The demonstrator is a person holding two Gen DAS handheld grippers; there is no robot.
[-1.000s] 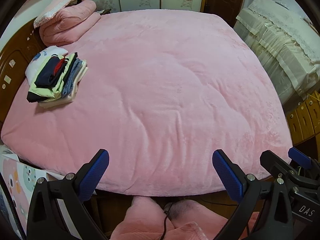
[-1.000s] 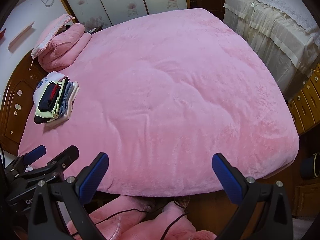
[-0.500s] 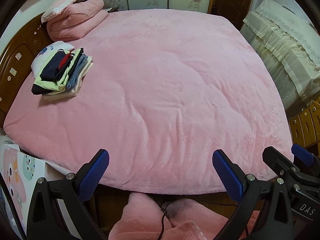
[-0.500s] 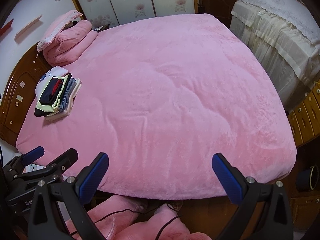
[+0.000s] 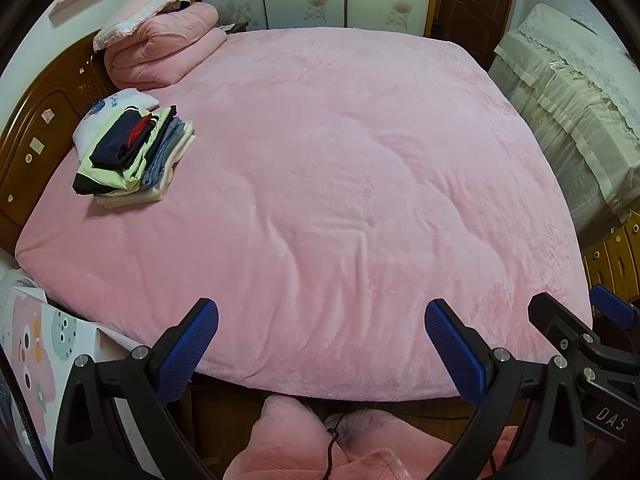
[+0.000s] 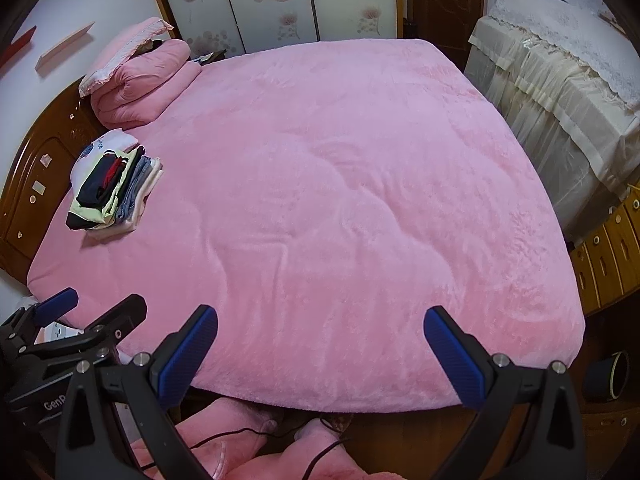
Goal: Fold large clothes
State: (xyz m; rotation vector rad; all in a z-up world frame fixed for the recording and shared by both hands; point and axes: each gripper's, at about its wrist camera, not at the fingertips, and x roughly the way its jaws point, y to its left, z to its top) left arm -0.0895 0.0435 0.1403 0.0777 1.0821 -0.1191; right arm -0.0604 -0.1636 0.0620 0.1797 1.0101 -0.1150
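Above the bed's [image 5: 340, 200] near edge, both hand-held grippers, left [image 5: 320, 344] and right [image 6: 320, 344], are held wide apart and empty; folded clothes [image 5: 132, 156] are stacked near the headboard [image 5: 36, 132].

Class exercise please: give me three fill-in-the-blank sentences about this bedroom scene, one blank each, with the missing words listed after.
1. The stack of folded clothes lies on a ____ bedspread.
2. The left gripper holds nothing; its jaws are ____.
3. The right gripper is open and ____.

Missing words: pink; open; empty
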